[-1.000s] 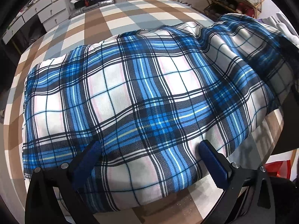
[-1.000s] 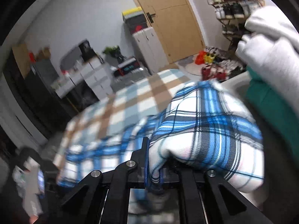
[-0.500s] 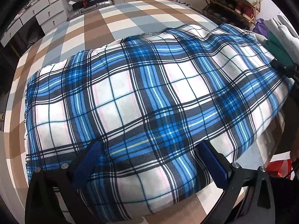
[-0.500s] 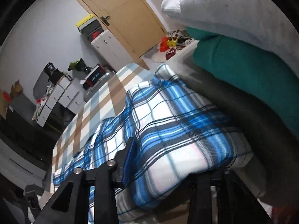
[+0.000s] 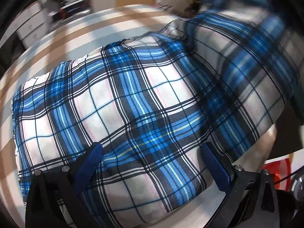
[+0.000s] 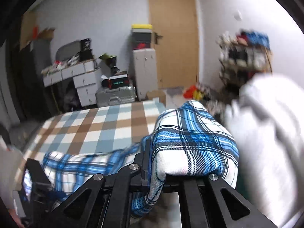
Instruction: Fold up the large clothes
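Note:
A blue, white and black plaid garment (image 5: 133,104) lies folded on a bed with a brown, grey and white checked cover (image 5: 66,34). My left gripper (image 5: 152,161) hovers open just over its near edge, blue pads (image 5: 91,157) wide apart. The garment's right part (image 5: 247,60) is raised and blurred. In the right wrist view my right gripper (image 6: 152,163) has its jaws closing on a fold of the plaid garment (image 6: 190,142), which bulges over the fingers and trails down to the bed (image 6: 98,125).
A stack of grey-white folded clothes (image 6: 266,129) rises close on the right. Beyond the bed stand a silver suitcase (image 6: 115,95), white drawers (image 6: 83,83), a wooden door (image 6: 172,38) and a shoe rack (image 6: 245,53). Something red (image 5: 277,172) lies off the bed's near right corner.
The right gripper has risen and rolled level, lifting the garment's right edge off the bed. The left gripper has slid across the garment, still open.

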Tool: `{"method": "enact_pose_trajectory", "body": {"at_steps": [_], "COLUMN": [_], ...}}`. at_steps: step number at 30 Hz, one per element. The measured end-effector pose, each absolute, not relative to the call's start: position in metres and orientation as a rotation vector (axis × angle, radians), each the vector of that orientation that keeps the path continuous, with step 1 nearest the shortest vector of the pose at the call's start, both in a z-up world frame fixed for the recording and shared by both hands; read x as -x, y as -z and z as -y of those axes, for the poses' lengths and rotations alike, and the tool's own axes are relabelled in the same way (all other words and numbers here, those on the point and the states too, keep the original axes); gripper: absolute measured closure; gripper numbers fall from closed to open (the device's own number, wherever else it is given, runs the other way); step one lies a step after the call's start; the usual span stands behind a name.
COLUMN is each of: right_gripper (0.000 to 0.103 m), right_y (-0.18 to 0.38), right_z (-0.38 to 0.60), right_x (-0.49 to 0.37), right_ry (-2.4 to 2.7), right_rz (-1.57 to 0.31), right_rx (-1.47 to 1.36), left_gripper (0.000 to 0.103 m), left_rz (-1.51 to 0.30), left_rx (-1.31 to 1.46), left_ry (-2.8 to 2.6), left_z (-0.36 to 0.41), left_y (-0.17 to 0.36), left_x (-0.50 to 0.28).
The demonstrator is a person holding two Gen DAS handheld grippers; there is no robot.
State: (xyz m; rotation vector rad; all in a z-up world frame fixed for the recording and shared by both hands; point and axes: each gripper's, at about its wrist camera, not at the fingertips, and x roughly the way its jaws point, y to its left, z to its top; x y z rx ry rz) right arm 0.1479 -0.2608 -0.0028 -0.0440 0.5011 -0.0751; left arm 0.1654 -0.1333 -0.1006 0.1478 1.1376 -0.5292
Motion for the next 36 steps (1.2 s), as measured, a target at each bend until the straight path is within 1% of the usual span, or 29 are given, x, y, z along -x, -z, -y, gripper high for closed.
{"method": "enact_pose_trajectory", "body": {"at_steps": [2,3,6,10,12,14,16,18,21,23,25,27,28,30,32,34,35,36], "right_gripper": [0.099,0.099,0.099,0.099,0.099,0.099,0.1,0.1,0.1,0.099,0.089,0.073,0.069,0.054,0.048,0.048,0.045,0.037], "right_y": [-0.013,-0.016,-0.017,0.004,0.021,0.041,0.063,0.101,0.145,0.147,0.133,0.115,0.108,0.091,0.081,0.072,0.07,0.069], "right_z": [0.239,0.231,0.19,0.124,0.087,0.051,0.028,0.003,-0.019,-0.019,-0.005,0.029,0.045,0.093,0.124,0.153,0.167,0.173], "right_x": [-0.145,-0.145,-0.139,-0.129,-0.124,-0.119,-0.116,-0.118,-0.116,-0.108,-0.102,-0.103,-0.103,-0.102,-0.102,-0.104,-0.105,-0.107], "right_ry": [0.045,0.029,-0.039,-0.172,-0.239,-0.297,-0.346,-0.403,-0.51,-0.602,-0.598,-0.59,-0.579,-0.492,-0.437,-0.396,-0.371,-0.353], "right_rz": [-0.467,-0.459,-0.455,-0.442,-0.453,-0.464,-0.509,-0.623,-0.803,-0.824,-0.802,-0.791,-0.778,-0.715,-0.676,-0.643,-0.628,-0.626], "right_rx": [0.195,0.225,0.273,0.329,0.344,0.359,0.336,0.347,0.405,0.391,0.339,0.158,0.082,-0.066,-0.136,-0.197,-0.212,-0.214], "left_gripper": [0.007,0.01,0.01,0.01,0.01,0.01,0.01,0.01,0.01,0.01,0.01,0.01,0.01,0.01,0.01,0.01,0.01,0.01], "left_rz": [-1.158,-1.171,-1.163,-1.069,-1.038,-1.046,-1.058,-1.064,-1.049,-1.028,-0.999,-0.972,-0.958,-0.927,-0.933,-0.986,-1.013,-1.042], "left_rx": [-0.076,-0.012,0.193,0.234,0.242,0.276,0.365,0.447,0.506,0.474,0.4,0.34,0.327,0.318,0.287,0.194,0.14,0.085], "left_ry": [0.588,0.6,0.575,0.486,0.392,0.314,0.271,0.245,0.244,0.26,0.274,0.305,0.321,0.346,0.364,0.364,0.365,0.368], "left_z": [0.136,0.13,0.08,0.002,-0.042,-0.074,-0.109,-0.135,-0.143,-0.129,-0.11,-0.093,-0.099,-0.088,-0.075,-0.051,-0.04,-0.029], "left_y": [0.094,0.088,0.061,0.033,0.029,0.032,0.039,0.045,0.044,0.039,0.033,0.027,0.025,0.023,0.023,0.031,0.035,0.041], "left_x": [-0.17,-0.174,-0.18,-0.17,-0.166,-0.169,-0.168,-0.167,-0.166,-0.165,-0.169,-0.171,-0.171,-0.185,-0.198,-0.214,-0.22,-0.226]}}
